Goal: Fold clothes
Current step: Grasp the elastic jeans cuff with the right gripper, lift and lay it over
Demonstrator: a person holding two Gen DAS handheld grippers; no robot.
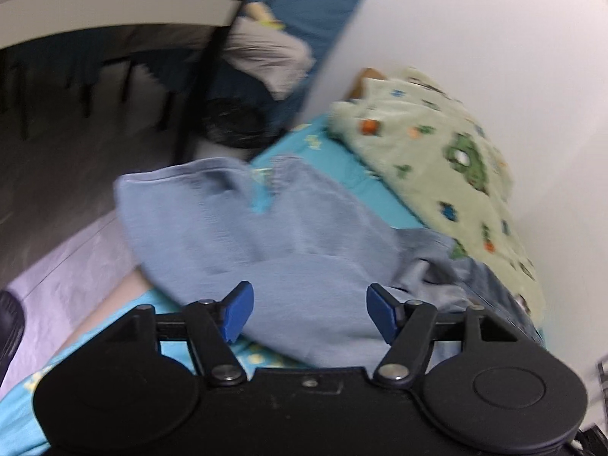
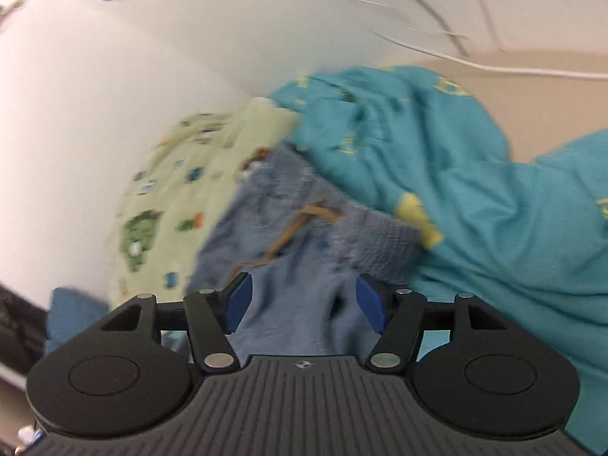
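On turquoise sheet, unlabelled blue trousers

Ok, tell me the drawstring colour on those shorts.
Tan drawstring, on blue-grey shorts; clearest in right wrist view.

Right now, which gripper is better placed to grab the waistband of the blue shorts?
Probably the right gripper: it is open with the drawstring and waistband just ahead. The left gripper, also open, faces the shorts' leg ends.
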